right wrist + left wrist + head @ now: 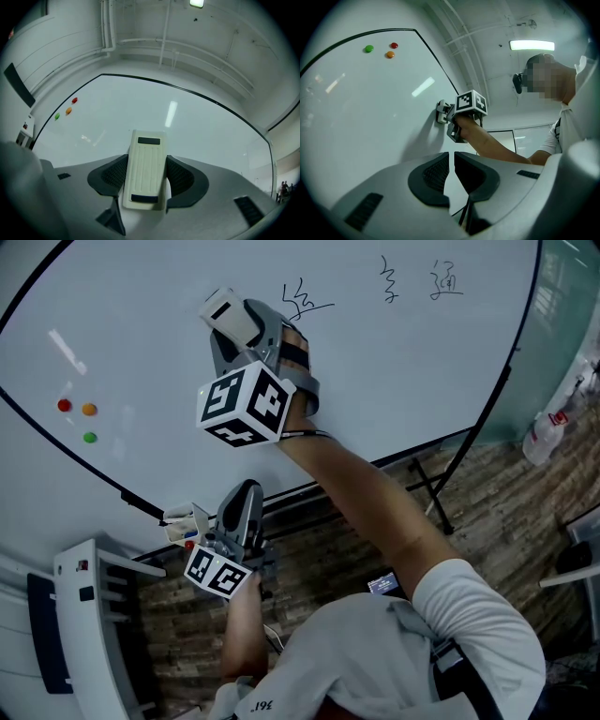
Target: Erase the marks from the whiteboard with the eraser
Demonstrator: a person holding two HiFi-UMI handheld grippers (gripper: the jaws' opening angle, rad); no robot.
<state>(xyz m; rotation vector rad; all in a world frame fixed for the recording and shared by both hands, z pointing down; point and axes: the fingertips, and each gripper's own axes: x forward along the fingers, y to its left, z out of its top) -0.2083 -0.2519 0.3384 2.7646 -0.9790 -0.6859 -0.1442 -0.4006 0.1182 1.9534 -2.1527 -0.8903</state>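
**A:** What has the right gripper (pixel 146 180) got?

**B:** The cream rectangular plastic eraser (pixel 145 159). Its jaws are closed on the long sides, and the far end sticks out past the tips. From the left gripper view the eraser looks to be flat against the white glossy whiteboard (pixel 394 381).

**A:** And the marks?

**B:** The nearest black handwritten scribble (pixel 305 301) is just beside the eraser, on that gripper's right. Two more black scribbles (pixel 417 280) lie further the same way.

**A:** So how should it be wiped?

**B:** I'd keep the eraser's face flat and press evenly. Sweep right across the near scribble in overlapping passes. If it tilts, only an edge will rub.

**A:** What about the left gripper (pixel 451 176)?

**B:** It's low, well below the right one. The jaws are nearly together with only a sliver between them, and they hold nothing. It's best kept clear.
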